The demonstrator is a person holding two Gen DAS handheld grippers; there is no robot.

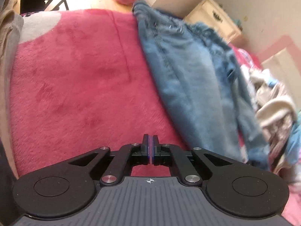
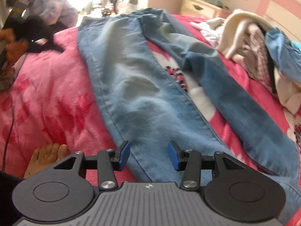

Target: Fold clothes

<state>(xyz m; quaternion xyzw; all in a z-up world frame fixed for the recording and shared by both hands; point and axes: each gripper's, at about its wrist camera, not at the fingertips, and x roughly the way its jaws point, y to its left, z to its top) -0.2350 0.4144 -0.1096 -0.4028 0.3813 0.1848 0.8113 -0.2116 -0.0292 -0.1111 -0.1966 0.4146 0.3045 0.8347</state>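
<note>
A pair of light blue jeans lies spread on a pink fleece blanket, its two legs running away from me and parting in a V. My right gripper hovers over the near end of the left leg. It is open, the blue pads stand on either side of the denim, and nothing is pinched. In the left wrist view the jeans lie bunched to the right. My left gripper is shut above bare pink blanket, left of the denim, with nothing in it.
A heap of mixed clothes sits at the right on the bed. A cream dresser stands behind it by the wall. A person sits at the far left beside a black garment. A bare foot rests near my right gripper.
</note>
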